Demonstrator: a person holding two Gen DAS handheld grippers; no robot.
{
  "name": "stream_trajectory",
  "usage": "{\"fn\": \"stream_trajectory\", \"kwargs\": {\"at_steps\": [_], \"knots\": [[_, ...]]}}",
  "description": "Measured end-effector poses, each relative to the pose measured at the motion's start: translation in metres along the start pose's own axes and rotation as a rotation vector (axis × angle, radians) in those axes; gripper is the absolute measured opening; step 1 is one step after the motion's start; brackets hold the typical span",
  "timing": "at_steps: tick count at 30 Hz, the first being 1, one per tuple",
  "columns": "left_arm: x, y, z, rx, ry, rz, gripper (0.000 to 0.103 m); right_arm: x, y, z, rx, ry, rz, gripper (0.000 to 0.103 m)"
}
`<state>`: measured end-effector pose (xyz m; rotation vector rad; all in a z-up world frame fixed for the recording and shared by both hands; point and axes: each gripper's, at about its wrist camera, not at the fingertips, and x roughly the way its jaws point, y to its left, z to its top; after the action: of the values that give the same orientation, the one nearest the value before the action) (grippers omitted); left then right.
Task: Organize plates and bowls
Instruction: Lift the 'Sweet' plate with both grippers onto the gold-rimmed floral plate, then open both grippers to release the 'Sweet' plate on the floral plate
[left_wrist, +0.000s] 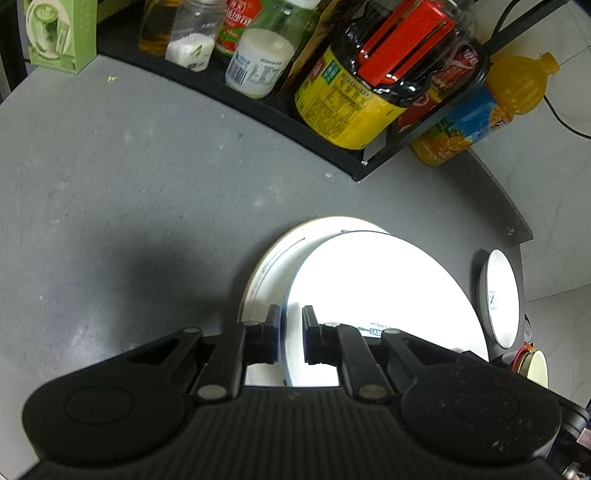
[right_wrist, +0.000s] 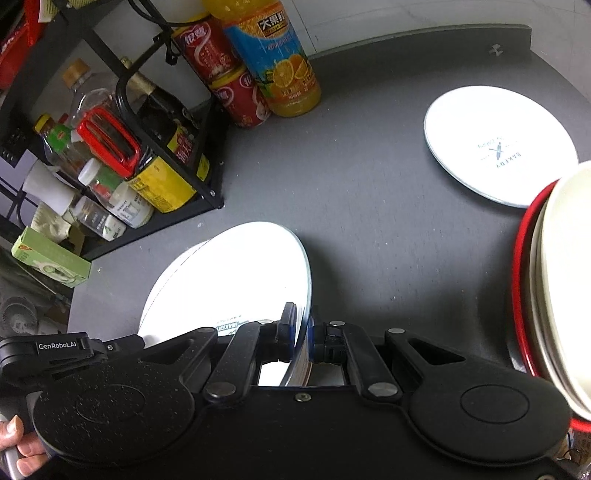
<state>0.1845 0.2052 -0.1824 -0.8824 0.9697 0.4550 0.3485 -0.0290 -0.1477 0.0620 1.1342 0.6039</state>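
Looking down the left wrist view, we've got the left gripper (left_wrist: 291, 334) at lower centre, its jaws standing either side of the near rim of a white plate (left_wrist: 384, 302) with a small gap still showing on the right finger's side, so we can't tell if it's really clamped or only nearly closed. That plate sits on top of a larger white plate (left_wrist: 273, 266) with a tan edge, shifted off to its right, both on the grey surface (left_wrist: 129, 203).

In the right wrist view the right gripper (right_wrist: 303, 336) is closed tight on the opposite rim of the same white plate (right_wrist: 236, 277), fingers pressed on both faces of the edge. The plate underneath (right_wrist: 173, 273) peeks out as a sliver on the left.

A second small white plate (right_wrist: 495, 147) with printed lettering lies flat in the upper right of that frame, well apart from the stack. At the right edge there's a stack of cream bowls (right_wrist: 565, 288) sitting in something with a red rim (right_wrist: 521, 258).

Upper left of the frame has the black rack (right_wrist: 207, 184) stuffed with bottles and jars, with an orange juice bottle (right_wrist: 277, 59) and two red cans (right_wrist: 225, 74) just beside it. A green box (left_wrist: 59, 33) stands in the upper left of the left wrist view.
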Motion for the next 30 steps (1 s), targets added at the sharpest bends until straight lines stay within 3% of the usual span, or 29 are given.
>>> {"fn": "stream_trajectory", "kwargs": {"at_steps": [14, 18, 24, 26, 27, 30], "knots": [[0.009, -0.002, -0.006, 0.034, 0.0, 0.039, 0.01, 0.005, -0.009, -0.016, 0.01, 0.005, -0.023, 0.007], [0.005, -0.001, -0.002, 0.037, -0.006, 0.065, 0.012, 0.012, -0.008, -0.018, 0.021, 0.029, -0.033, 0.014], [0.001, 0.01, 0.005, -0.01, 0.031, 0.027, 0.014, 0.021, -0.008, -0.023, 0.032, 0.042, -0.045, 0.02], [-0.004, 0.009, 0.006, -0.008, 0.03, 0.054, 0.015, 0.02, -0.007, -0.022, 0.035, 0.048, -0.053, 0.023], [-0.007, 0.009, 0.007, -0.002, 0.027, 0.07, 0.017, 0.017, -0.006, -0.021, 0.031, 0.047, -0.06, 0.023], [-0.016, 0.008, 0.011, -0.018, 0.03, 0.043, 0.037, 0.012, -0.006, -0.019, 0.033, 0.058, -0.027, 0.029]]}}
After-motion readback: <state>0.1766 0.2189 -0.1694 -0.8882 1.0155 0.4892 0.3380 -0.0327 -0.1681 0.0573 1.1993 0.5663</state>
